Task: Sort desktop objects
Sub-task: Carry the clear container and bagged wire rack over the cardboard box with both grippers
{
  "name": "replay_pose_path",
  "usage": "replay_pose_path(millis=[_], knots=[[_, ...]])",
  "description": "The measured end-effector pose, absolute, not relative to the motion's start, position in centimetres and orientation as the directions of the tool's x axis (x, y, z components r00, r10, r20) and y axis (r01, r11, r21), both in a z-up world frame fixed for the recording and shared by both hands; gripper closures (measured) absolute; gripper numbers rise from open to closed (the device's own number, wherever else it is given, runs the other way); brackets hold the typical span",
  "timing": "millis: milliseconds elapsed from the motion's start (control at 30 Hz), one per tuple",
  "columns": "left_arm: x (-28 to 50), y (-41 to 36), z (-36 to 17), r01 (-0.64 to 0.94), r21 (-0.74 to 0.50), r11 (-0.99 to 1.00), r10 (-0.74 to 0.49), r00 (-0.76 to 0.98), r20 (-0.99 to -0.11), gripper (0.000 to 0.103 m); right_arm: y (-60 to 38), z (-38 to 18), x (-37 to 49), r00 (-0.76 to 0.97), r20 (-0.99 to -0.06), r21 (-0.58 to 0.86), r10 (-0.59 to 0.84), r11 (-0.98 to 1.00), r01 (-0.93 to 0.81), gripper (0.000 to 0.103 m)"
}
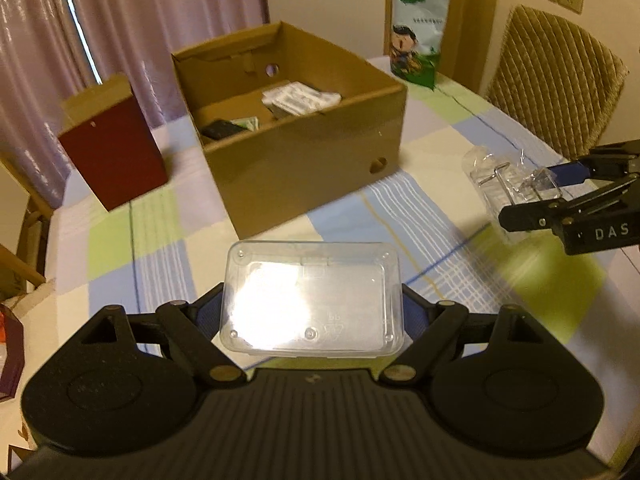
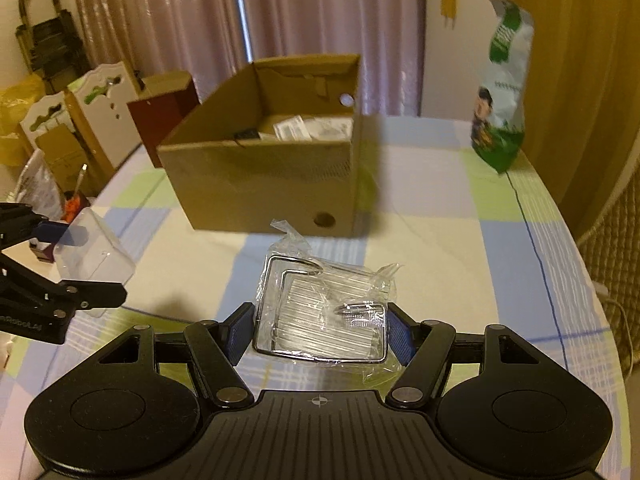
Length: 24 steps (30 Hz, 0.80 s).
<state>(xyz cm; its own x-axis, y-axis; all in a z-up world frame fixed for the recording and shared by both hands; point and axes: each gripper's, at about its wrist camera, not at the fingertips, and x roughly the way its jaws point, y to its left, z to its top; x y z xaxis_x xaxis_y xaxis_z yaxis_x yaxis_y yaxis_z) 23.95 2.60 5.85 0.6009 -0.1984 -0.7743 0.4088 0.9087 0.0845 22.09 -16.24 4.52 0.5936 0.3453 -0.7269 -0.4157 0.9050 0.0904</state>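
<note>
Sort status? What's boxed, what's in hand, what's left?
Done: cardboard box already holds packets and a dark item. In hand: left tool grips a clear plastic container; right tool grips a plastic-wrapped wire rack. Left: both need dropping in; the green snack bag still stands on the table.

On the table (image 1: 460, 128), the open cardboard box (image 1: 304, 168) sits at twelve o'clock, packets (image 1: 300, 98) inside it. A smaller box (image 1: 116, 152) stands at ten o'clock, a snack bag (image 1: 416, 28) at one o'clock.
</note>
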Motion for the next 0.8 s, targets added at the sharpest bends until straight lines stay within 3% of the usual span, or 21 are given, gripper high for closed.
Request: replay_pose_path(millis=[500,800], knots=[[29.4,2.5,11.9,0.417,0.123,0.900,-0.228,0.694,-0.683,0.020,-13.6,10.0,27.4,0.650,-0.651,0.030,0.392,0.869,-0.494,0.036],[33.6,2.4,12.9,0.411,0.129,0.902,-0.229,0.711,-0.665,0.020,-11.6,11.2,31.3,0.659,-0.632,0.009,0.407,0.855,-0.519,0.036]])
